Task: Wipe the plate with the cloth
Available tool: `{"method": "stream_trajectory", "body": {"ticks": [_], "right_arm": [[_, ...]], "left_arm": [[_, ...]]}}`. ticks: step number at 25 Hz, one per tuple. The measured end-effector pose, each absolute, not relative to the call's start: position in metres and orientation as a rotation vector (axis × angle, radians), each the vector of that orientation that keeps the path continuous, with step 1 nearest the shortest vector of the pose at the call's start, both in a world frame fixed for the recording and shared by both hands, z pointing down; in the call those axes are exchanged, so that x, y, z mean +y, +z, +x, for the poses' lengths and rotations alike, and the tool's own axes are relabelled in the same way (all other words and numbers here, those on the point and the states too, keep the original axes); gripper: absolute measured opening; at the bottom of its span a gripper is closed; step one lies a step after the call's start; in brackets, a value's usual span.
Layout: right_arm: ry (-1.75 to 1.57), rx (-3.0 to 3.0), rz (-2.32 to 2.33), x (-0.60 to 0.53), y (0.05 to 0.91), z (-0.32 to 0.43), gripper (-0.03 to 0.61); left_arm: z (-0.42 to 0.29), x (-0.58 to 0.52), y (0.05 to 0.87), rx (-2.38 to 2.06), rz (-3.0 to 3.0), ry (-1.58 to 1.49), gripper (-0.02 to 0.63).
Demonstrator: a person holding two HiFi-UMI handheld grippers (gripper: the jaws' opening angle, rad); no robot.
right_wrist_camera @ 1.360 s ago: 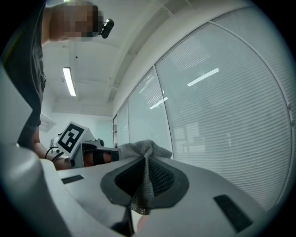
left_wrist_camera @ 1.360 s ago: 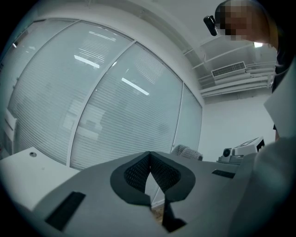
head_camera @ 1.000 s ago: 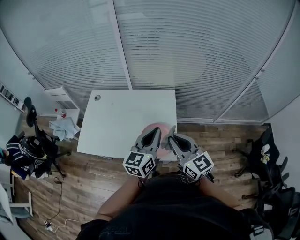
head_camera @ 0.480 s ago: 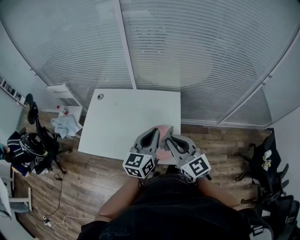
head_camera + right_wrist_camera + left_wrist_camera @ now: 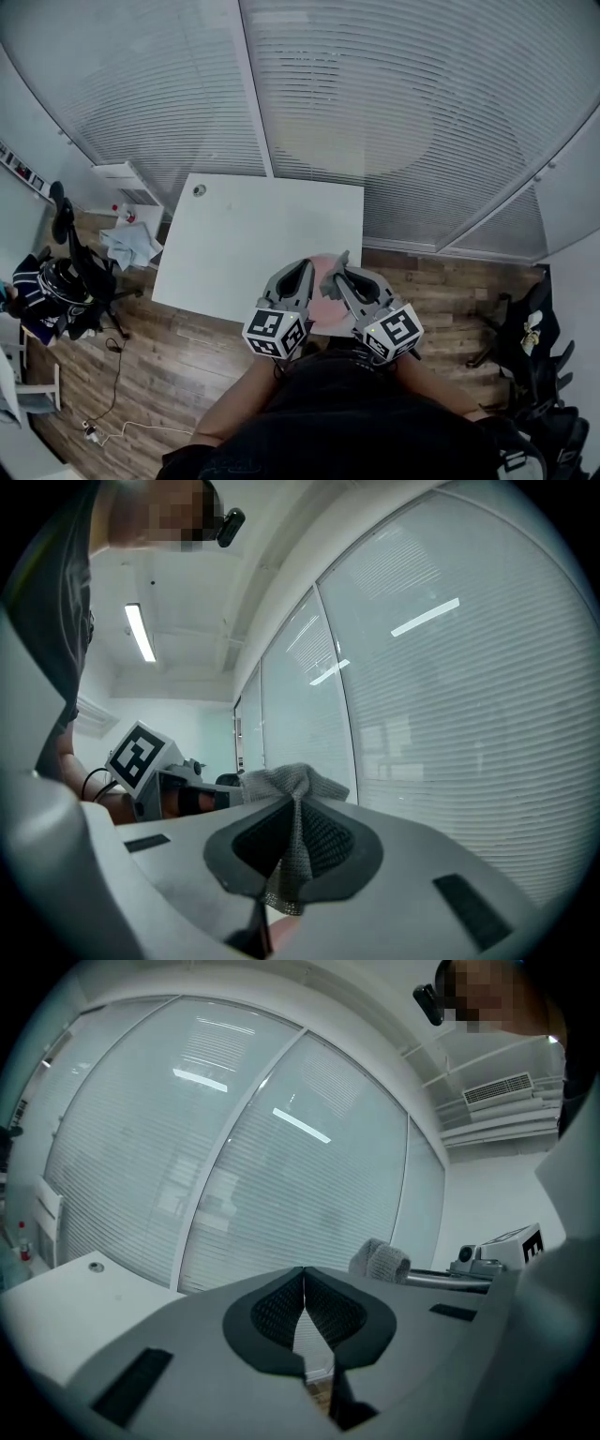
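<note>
Pinching gray cloth (image 5: 292,782) w/ right gripper (image 5: 296,803) clamped shut; left gripper (image 5: 305,1274) closed, pads touching. Pink plate (image 5: 323,292) visible from head view only.

My right tool (image 5: 298,803) pinches a grey cloth (image 5: 274,782) of coarse, open knit, rough to the eye. It and the left tool (image 5: 304,1274) have matt grey plastic shells with black, finely ribbed pads (image 5: 274,1314). The counter (image 5: 253,234) looks smooth, matt white; the floor (image 5: 187,352) is brown wood plank
</note>
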State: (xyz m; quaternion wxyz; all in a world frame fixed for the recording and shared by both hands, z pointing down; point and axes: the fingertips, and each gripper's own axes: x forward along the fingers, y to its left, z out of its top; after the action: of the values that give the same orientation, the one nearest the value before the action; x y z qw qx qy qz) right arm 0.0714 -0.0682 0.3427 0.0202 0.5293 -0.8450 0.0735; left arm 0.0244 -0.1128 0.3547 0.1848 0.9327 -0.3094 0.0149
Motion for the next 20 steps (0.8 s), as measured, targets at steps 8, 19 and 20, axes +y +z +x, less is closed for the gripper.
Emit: {"method": "stream_trajectory", "body": {"ticks": [8,19,20], "right_arm": [[0.301,-2.611,1.600,-0.092,0.364,0.097,0.038],[0.509,-2.572,1.481,-0.136,0.427,0.107,0.039],[0.518,-2.572,1.470,-0.137,0.430,0.108,0.038]], "left_arm": [[0.029,-0.131,0.384,-0.950,2.575,0.148,0.017],[0.017,-0.161,0.465,-0.994,2.429,0.341,0.017],[0.018,-0.162,0.469,-0.996,2.418,0.350,0.017]]}}
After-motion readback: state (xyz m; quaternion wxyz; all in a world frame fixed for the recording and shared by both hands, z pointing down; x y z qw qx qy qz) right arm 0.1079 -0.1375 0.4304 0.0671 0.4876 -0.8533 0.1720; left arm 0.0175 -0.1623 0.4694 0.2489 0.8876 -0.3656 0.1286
